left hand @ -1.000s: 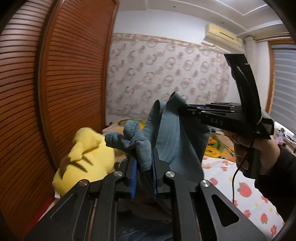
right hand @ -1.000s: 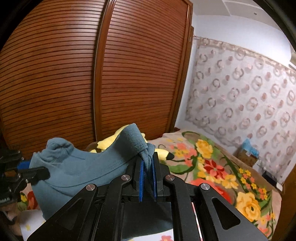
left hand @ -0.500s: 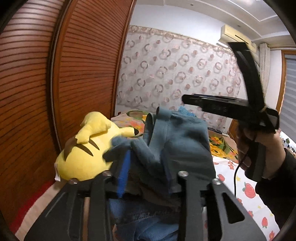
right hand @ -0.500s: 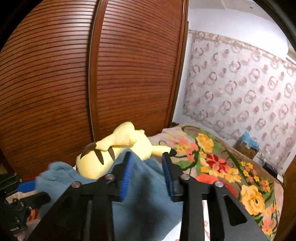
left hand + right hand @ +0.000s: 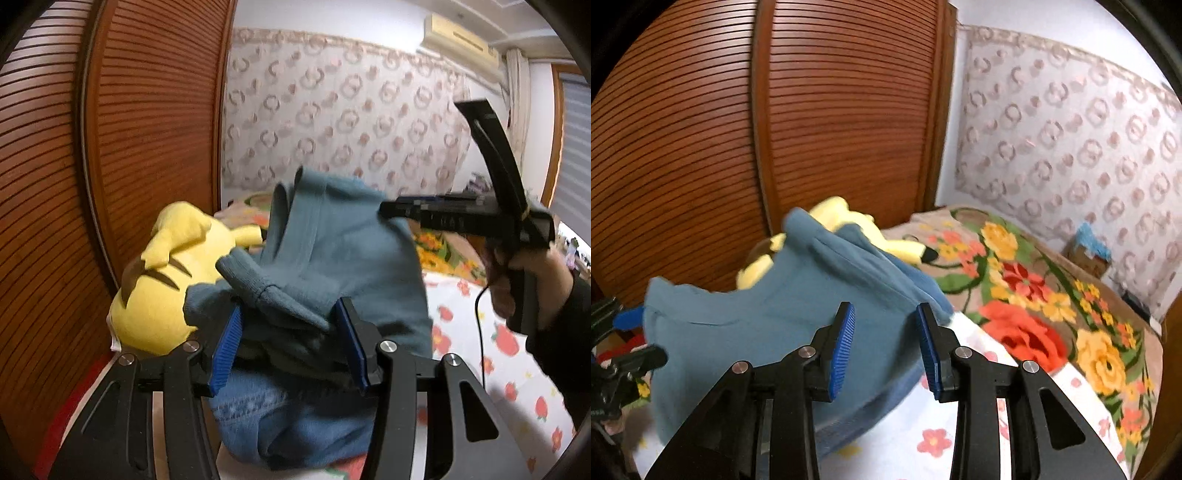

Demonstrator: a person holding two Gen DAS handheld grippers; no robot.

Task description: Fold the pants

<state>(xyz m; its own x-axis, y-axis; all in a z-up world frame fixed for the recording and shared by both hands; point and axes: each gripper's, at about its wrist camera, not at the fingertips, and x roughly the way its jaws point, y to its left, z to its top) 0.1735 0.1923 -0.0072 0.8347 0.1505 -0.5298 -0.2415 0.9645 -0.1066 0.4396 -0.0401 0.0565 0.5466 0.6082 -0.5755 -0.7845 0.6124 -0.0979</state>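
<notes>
Since a second earlier both claws have been letting go: then each was pinched shut on a bunch of the blue-grey cloth held up in the air, and now the pants (image 5: 343,258) are sinking onto the bed (image 5: 960,439) while the hands dip toward it. The left gripper (image 5: 291,343) is opening at this moment, its blue pads standing apart with a cuff-like roll of fabric lying loosely between them; the pads are not pressing on it, so nothing is really being held. The right gripper (image 5: 886,339) is sitting part open too, with only the top of the cloth showing beyond the gap and no fabric caught in it. The pants are lying in a soft heap on the white strawberry-print sheet (image 5: 517,369), slumped against the yellow plush (image 5: 166,280) and partly covering it, with the flowered blanket (image 5: 1034,295) just beyond. Judging from the layers, one fold is looking done: a darker, thicker layer is sitting under the lighter upper flap. But the top layer is still bulging and creased, its edge standing up rather than lying flat, so the job is looking about midway. What is probably remaining is smoothing the flap down, squaring the edges, and perhaps one more fold to make a compact stack, clear of the plush.
</notes>
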